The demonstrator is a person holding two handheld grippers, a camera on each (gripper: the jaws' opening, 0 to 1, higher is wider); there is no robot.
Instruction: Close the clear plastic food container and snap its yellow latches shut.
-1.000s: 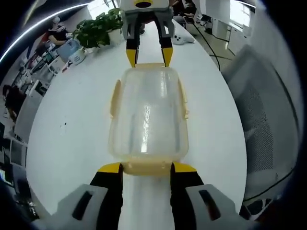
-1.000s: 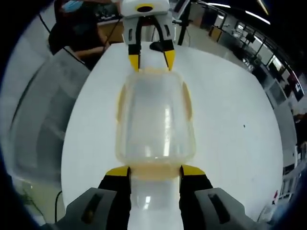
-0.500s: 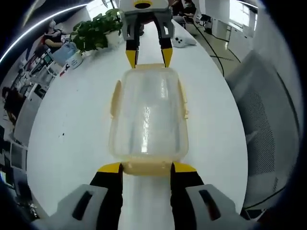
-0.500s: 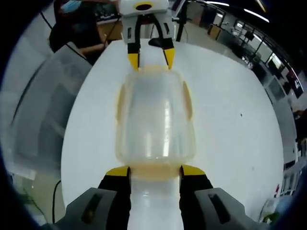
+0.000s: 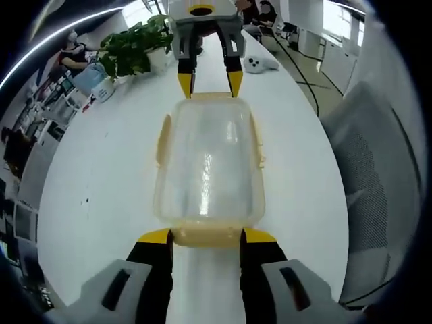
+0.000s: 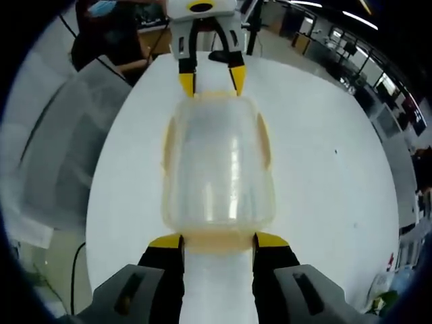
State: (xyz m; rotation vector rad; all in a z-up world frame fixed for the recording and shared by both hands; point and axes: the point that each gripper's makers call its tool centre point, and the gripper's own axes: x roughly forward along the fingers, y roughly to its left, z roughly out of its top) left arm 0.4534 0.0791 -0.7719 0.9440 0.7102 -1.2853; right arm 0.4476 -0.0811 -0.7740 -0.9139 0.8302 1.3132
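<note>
Worktop (image 5: 101,175), white and long, carries the clear plastic food container with yellow latches (image 5: 208,165) in the left gripper view; the left tongs (image 5: 206,236) stand wide at its near end latch, the right tongs (image 5: 210,82) wide at its far end. In the right gripper view the same container lies between the right tongs (image 6: 218,241) and the left tongs (image 6: 210,81), both spread wide.

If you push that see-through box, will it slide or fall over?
The clear container would probably slide: it sits low and wide on the smooth white table. It looks empty, so likely light. Its thin plastic may flex a little when squeezed.
</note>
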